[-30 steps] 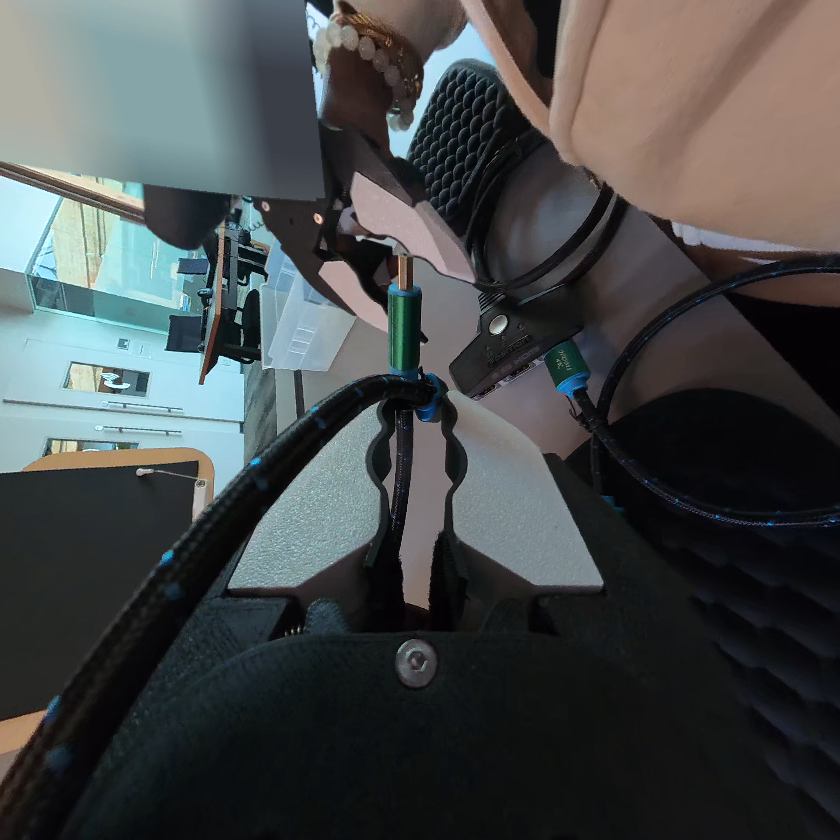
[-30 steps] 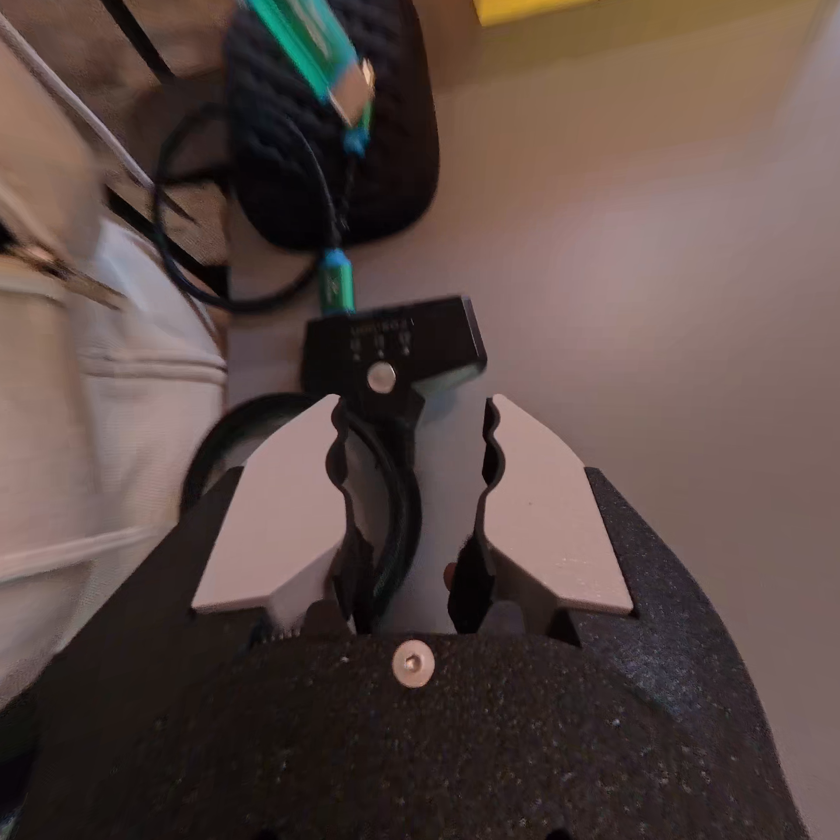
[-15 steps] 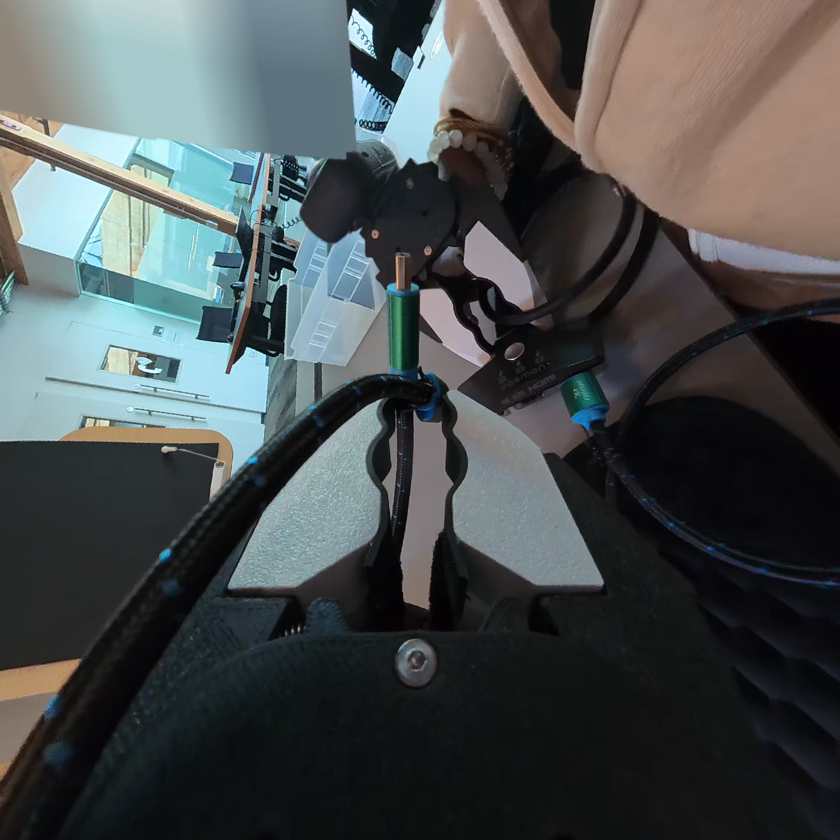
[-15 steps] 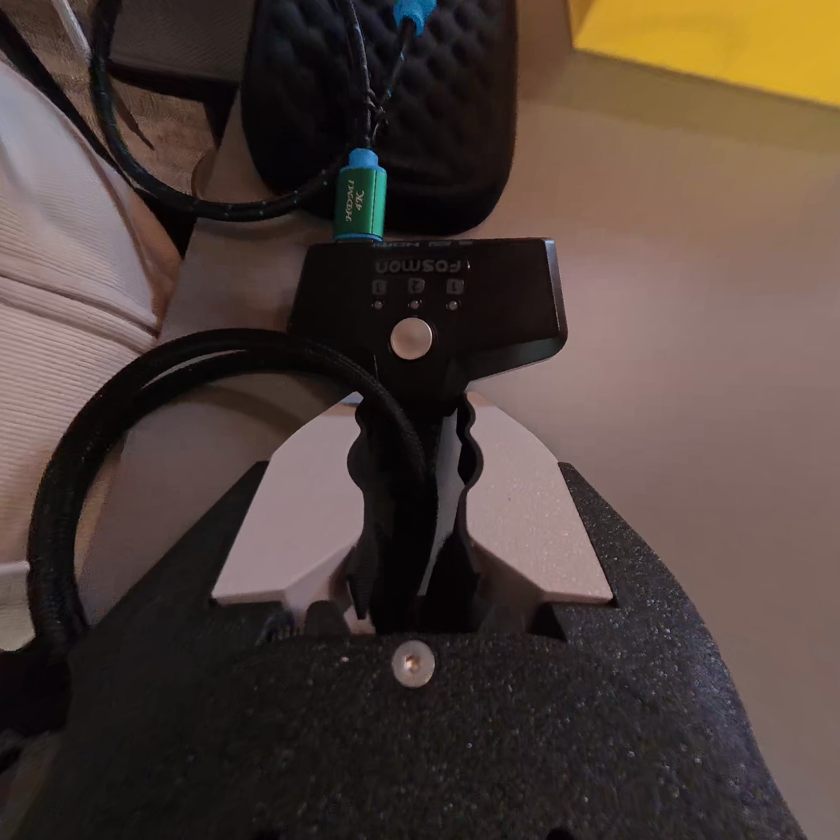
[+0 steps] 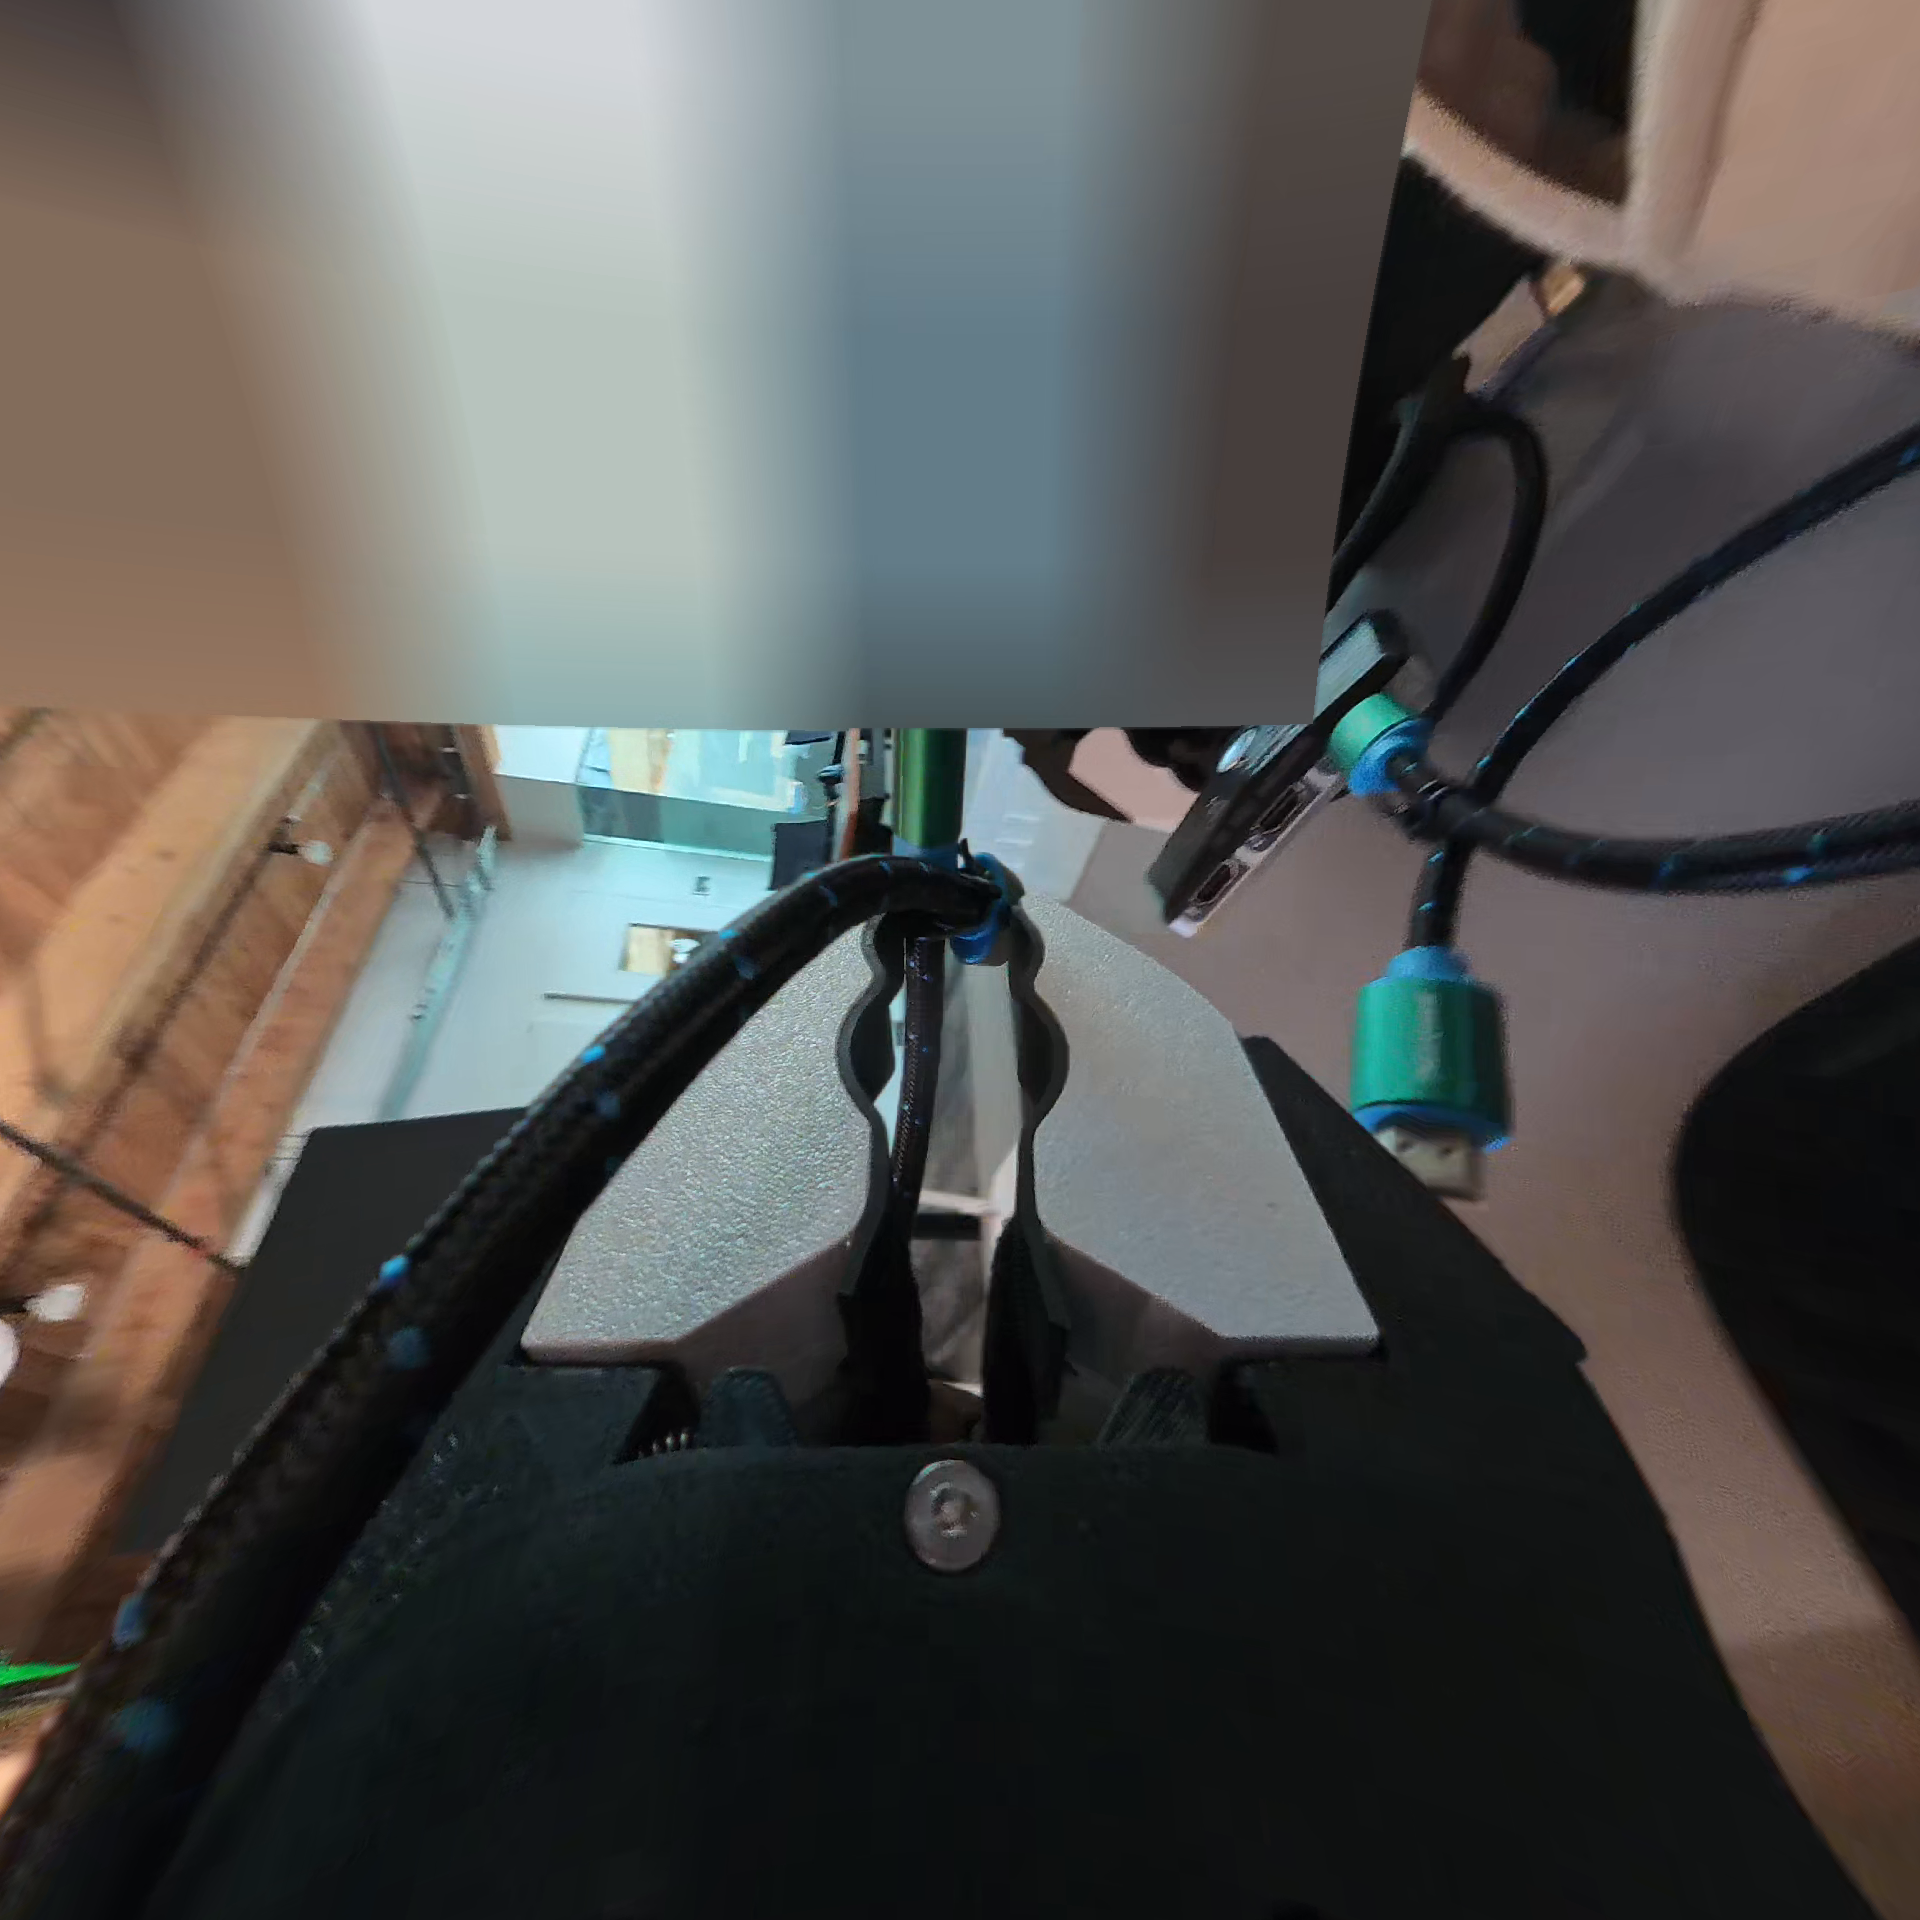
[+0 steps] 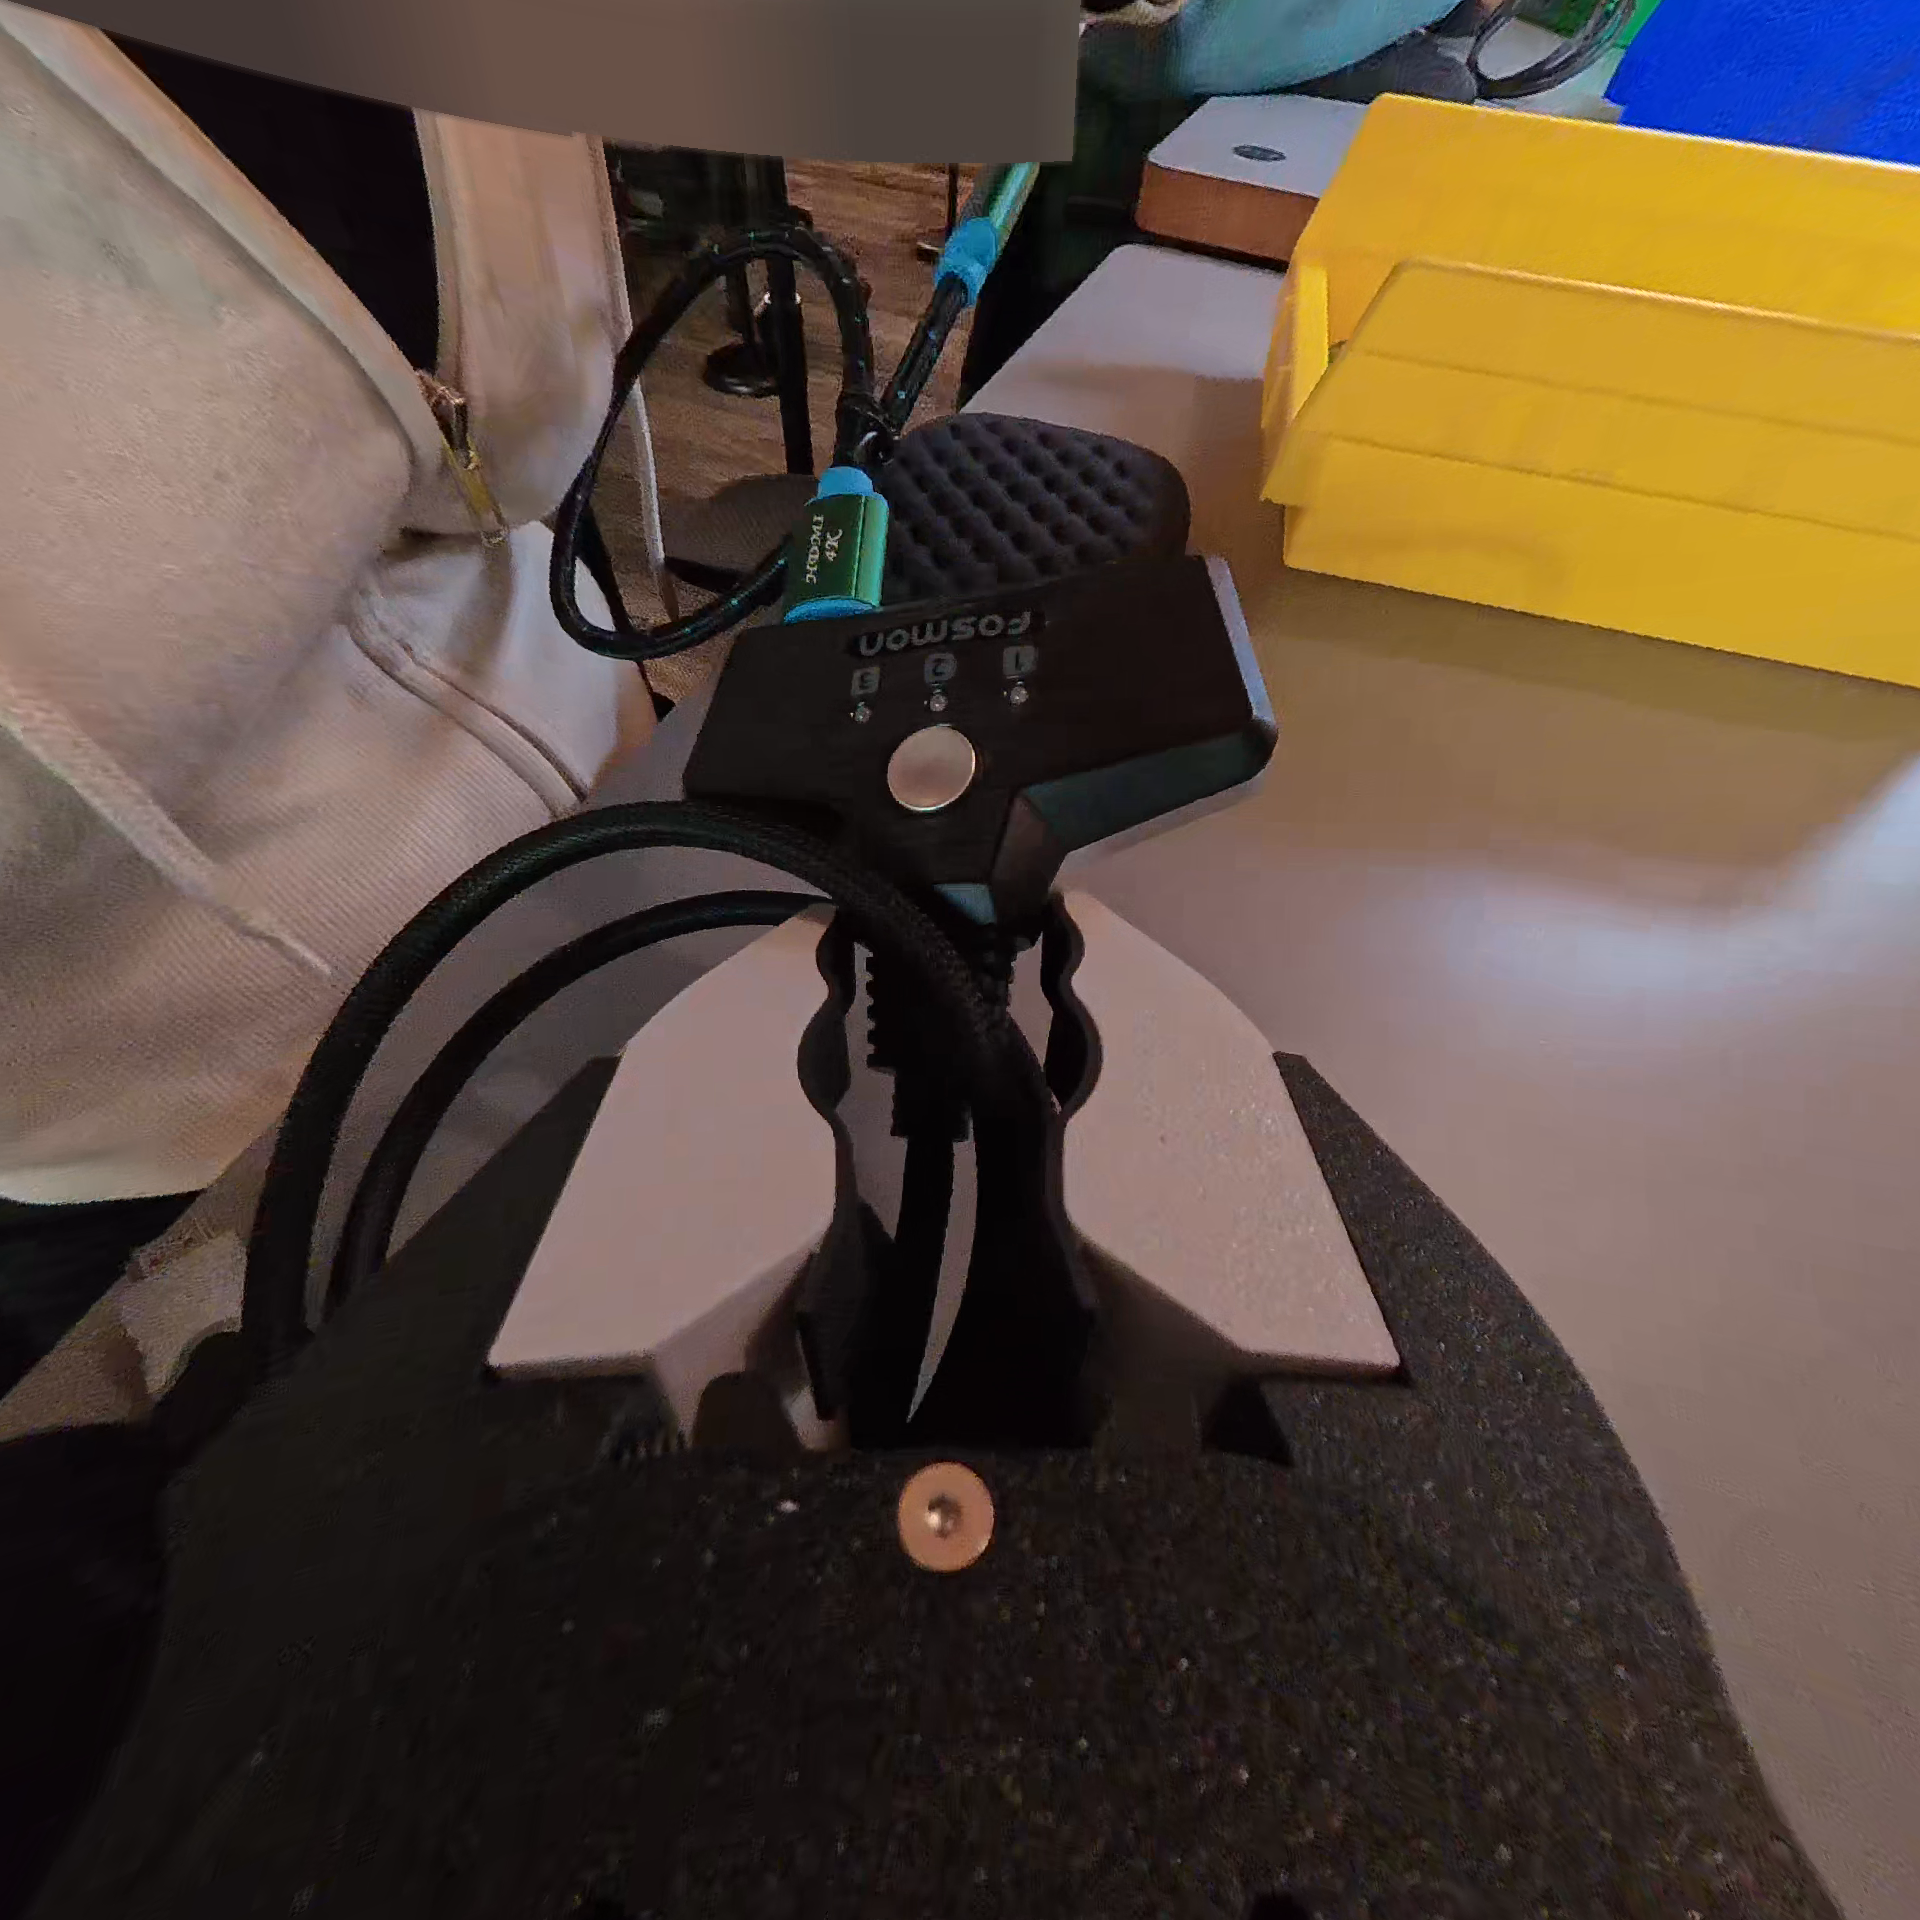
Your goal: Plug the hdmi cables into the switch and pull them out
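My left gripper is shut on a black braided HDMI cable just behind its green plug, which points away from me. My right gripper is shut on the narrow tail of the black switch and holds it tilted above the table. One green plug sits in the switch's left port. In the left wrist view the switch shows its port side up and to the right of my held plug, apart from it, with the plugged cable. Another loose green plug hangs below the switch.
A black padded rest lies on the beige table behind the switch. Yellow bins stand at the back right. A person in a cream hoodie is close on the left. Cable loops hang near the switch.
The right gripper has raised and tilted the switch off the table. In the left wrist view the switch has shifted to the upper right and a loose green plug has come into view.
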`<action>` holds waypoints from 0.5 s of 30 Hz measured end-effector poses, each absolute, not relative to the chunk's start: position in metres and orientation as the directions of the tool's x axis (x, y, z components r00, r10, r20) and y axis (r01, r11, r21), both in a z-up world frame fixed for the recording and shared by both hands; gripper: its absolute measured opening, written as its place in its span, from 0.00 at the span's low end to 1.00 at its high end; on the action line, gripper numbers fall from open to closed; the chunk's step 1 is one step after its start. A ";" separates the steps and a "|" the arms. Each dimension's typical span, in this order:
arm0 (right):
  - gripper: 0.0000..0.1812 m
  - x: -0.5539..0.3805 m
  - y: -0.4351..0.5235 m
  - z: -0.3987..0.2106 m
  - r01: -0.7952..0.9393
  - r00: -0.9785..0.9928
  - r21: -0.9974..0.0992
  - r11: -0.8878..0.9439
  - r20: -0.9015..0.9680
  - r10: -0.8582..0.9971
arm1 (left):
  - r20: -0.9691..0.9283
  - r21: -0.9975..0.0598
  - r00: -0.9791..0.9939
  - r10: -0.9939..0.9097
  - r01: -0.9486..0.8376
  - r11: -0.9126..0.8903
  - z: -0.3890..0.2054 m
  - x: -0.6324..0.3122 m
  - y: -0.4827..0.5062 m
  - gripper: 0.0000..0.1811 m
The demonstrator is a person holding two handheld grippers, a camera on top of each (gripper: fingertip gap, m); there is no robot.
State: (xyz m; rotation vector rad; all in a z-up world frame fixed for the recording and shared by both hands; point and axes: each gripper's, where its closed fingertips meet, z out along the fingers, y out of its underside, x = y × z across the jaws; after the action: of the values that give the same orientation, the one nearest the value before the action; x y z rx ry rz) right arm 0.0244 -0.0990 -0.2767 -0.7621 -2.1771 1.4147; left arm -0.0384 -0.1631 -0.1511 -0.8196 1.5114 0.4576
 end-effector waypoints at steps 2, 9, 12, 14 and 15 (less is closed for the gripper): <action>0.19 0.024 -0.093 -0.274 0.202 -0.765 -0.928 0.315 0.051 0.641 | -0.985 -0.117 0.004 -0.171 -0.744 0.658 -0.148 -0.045 -0.158 0.10; 0.19 0.025 -0.101 -0.262 0.163 -0.805 -0.966 0.202 -0.012 0.593 | -0.975 -0.010 -0.151 -0.160 -0.696 0.718 -0.177 -0.032 -0.157 0.10; 0.19 0.025 -0.107 -0.261 0.153 -0.815 -0.976 0.152 -0.038 0.578 | -0.962 0.001 -0.214 -0.172 -0.629 0.778 -0.184 -0.015 -0.165 0.10; 0.19 0.025 -0.112 -0.258 0.141 -0.827 -0.980 0.143 -0.037 0.561 | -0.949 0.015 -0.262 -0.175 -0.593 0.805 -0.191 -0.008 -0.167 0.38; 0.19 0.026 -0.115 -0.257 0.132 -0.834 -0.981 0.139 -0.034 0.550 | -0.942 0.017 -0.283 -0.181 -0.579 0.815 -0.194 -0.007 -0.167 0.52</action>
State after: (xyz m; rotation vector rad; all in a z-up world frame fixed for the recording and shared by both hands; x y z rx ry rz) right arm 0.0256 -0.1150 -0.2569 -0.6591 -2.0883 1.7434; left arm -0.0068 -0.1669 -0.1941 -0.5773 1.8488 0.4301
